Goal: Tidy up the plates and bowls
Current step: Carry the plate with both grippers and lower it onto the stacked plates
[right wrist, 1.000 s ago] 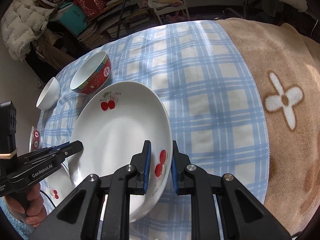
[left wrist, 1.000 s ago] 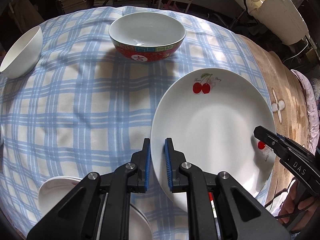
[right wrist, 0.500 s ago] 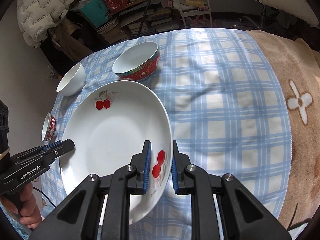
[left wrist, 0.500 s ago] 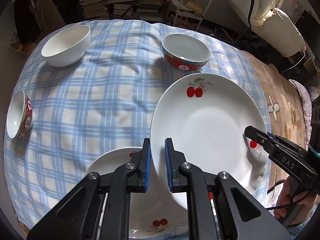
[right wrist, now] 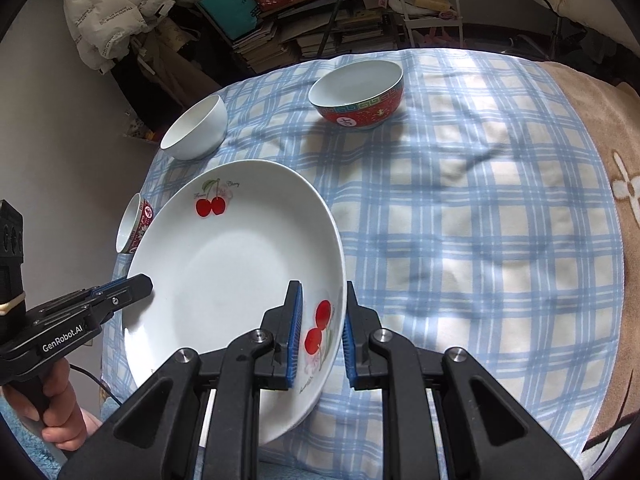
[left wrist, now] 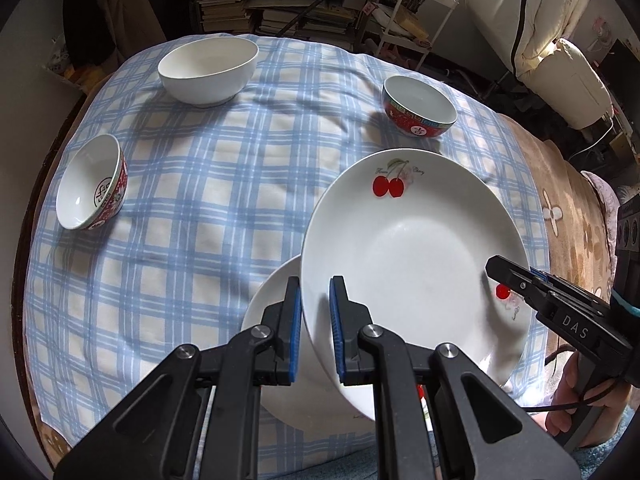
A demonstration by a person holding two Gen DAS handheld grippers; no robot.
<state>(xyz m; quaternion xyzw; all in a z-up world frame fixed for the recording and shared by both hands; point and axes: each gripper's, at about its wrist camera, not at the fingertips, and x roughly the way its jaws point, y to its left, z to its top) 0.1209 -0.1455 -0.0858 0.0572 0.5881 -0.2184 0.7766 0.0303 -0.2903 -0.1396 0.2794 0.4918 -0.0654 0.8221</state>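
Blue-checked tablecloth (left wrist: 208, 208) beside tan flowered blanket (right wrist: 600, 128), stacked books (left wrist: 240, 4) and white wire rack (left wrist: 416, 12) behind.

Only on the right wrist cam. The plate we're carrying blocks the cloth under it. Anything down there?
Observer: Yes. The left wrist view shows a second white plate lying on the checked cloth, partly under the held plate.
Operator: Left jaws properly on the rim? I only see them side-on.
Observer: The left gripper has the rim between its blue pads, shut on it.
Operator: The small red bowl is half hidden for me. Is it clear of the plates?
Observer: The small red bowl shows whole in the left wrist view, standing apart from both plates, with a red emblem inside its bottom.
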